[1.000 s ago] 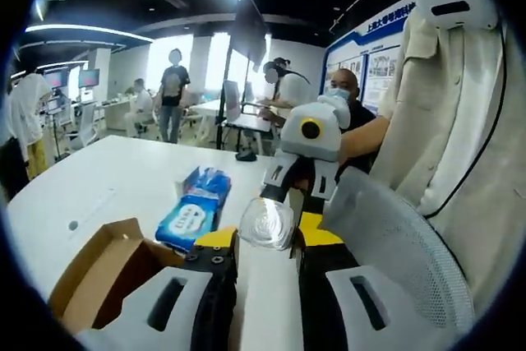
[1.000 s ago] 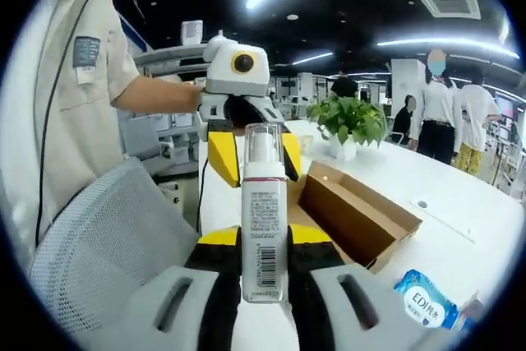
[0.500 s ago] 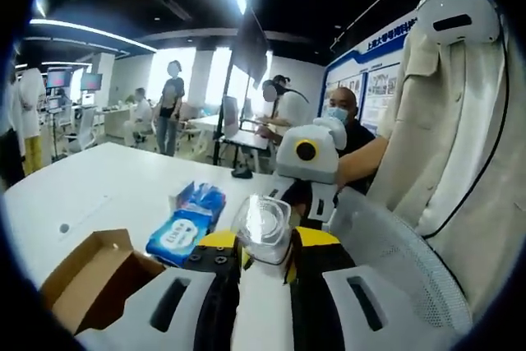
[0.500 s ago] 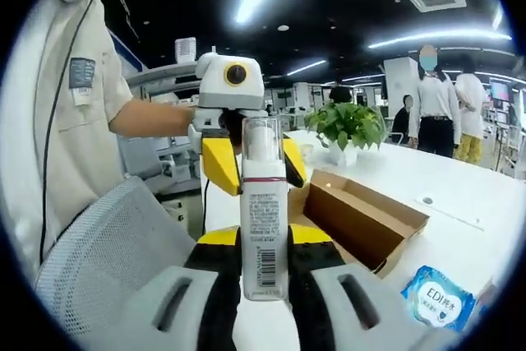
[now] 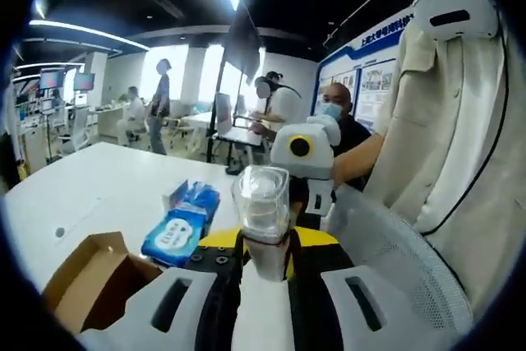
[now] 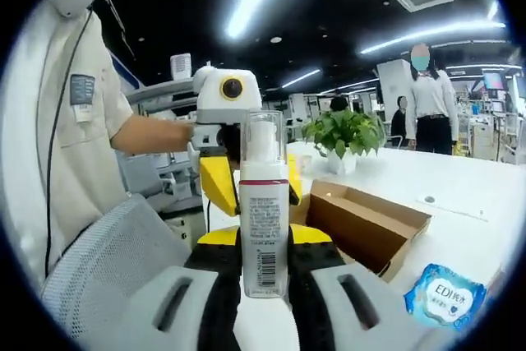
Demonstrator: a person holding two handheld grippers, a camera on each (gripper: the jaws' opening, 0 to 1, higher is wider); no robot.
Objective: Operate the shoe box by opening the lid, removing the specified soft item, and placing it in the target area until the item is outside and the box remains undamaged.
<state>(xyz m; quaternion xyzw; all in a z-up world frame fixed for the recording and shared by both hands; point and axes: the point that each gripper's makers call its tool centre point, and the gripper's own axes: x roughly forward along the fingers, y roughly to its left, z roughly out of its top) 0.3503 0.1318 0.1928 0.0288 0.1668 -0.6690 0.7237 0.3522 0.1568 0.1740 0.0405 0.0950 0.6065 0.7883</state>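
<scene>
Low in the middle of both views, a white pump bottle (image 6: 264, 236) stands gripped between jaws — each hand-held gripper appears to have hold of it.

Right hand-held gripper (image 6: 264, 262) is clenched on the labelled lower body; in the left gripper view the left hand-held gripper (image 5: 263, 262) seems clamped on it below the clear cap (image 5: 261, 203), though from the other side its yellow jaws sit behind the bottle, so contact is not certain. Probably light, rigid, smooth plastic — slippery, and the cap could pop off, so the body is the safer hold. Open cardboard shoe box (image 6: 367, 223) lies on the white surface (image 6: 460, 232) at centre right, with a blue wipes pack (image 6: 444, 293) lower right; a mesh chair back (image 6: 107, 256) crowds the lower left.
</scene>
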